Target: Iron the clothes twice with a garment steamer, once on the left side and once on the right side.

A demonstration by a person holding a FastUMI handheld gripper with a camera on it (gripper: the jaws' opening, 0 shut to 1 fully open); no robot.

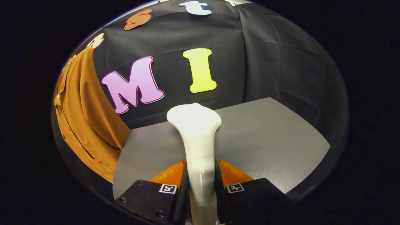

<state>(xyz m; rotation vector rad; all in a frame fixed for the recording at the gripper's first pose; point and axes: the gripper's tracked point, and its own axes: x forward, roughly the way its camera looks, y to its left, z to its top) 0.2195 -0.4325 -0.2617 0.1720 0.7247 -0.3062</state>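
The gripper (200,187) has its two fingers pressed against the sides of the steamer (197,147), one on each flank of its pale neck, so the tool is held firmly between them. From that grip the steamer runs straight ahead toward 12 o'clock and flares into a broad rounded head just beyond the fingers, above a grey table (265,134). The head points at the dark booth wall, not at the clothing, and touches nothing that can be seen. The shirt (84,122), a rust-brown garment with a row of buttons down its front, hangs well off at about 9 to 10 o'clock from the fingers, draped against the wall with its hem dropping past the table's near-left corner. By my reading the task stands at its start or between passes: the steamer is in hand, yet neither the left nor the right side of the shirt is being worked now, and whether either pass is done cannot be told from the cloth. What remains, at the least, is to swing the head round toward 9 o'clock and draw it along the fabric. Nothing lies on the table between steamer and shirt; the table's left edge beside the hem is the one thing to mind.
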